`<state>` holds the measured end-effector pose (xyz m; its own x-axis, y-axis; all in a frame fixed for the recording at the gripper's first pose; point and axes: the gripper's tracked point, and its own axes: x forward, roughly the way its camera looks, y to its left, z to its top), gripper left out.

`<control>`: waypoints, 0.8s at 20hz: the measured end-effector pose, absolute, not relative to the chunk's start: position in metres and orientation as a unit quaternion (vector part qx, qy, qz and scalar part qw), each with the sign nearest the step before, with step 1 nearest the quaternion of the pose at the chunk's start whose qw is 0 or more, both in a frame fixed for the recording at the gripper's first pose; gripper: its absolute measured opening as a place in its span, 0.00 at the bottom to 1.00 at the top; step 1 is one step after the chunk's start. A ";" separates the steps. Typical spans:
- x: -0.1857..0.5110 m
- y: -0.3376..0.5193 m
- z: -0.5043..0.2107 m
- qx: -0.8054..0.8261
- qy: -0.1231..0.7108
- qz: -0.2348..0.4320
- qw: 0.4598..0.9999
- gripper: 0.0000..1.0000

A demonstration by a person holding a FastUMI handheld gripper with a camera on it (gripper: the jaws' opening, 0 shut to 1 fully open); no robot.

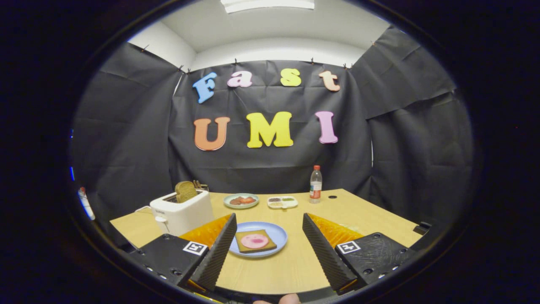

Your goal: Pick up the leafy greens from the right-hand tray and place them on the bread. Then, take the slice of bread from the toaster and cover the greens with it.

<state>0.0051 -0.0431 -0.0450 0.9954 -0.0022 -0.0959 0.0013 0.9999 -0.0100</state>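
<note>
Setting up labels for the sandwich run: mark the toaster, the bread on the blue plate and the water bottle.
toaster (pixel 182 216), gripper view, on its white front wall.
bread on the blue plate (pixel 244 247), gripper view, on the crust beside the pink slice, between the open fingers.
water bottle (pixel 315 185), gripper view, on its body.

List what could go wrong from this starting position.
1. The gripper is open with nothing between its fingers, and the compartment tray with the greens lies beyond the blue plate; reaching over may knock the bread with its pink slice.
2. The bottle stands close beside that tray and could tip.
3. The toaster slice sits tilted; it may slip.
</note>
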 end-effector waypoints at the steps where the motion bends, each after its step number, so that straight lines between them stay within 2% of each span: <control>1: 0.006 -0.057 -0.052 -0.010 0.053 -0.007 0.999 0.95; 8: 0.021 -0.154 -0.043 -0.032 0.059 -0.046 0.997 0.95; 16: 0.053 -0.207 -0.044 -0.033 0.093 -0.037 0.994 0.95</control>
<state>0.0529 -0.2068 -0.0437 0.9799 -0.0802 -0.1825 0.0678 0.9950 -0.0731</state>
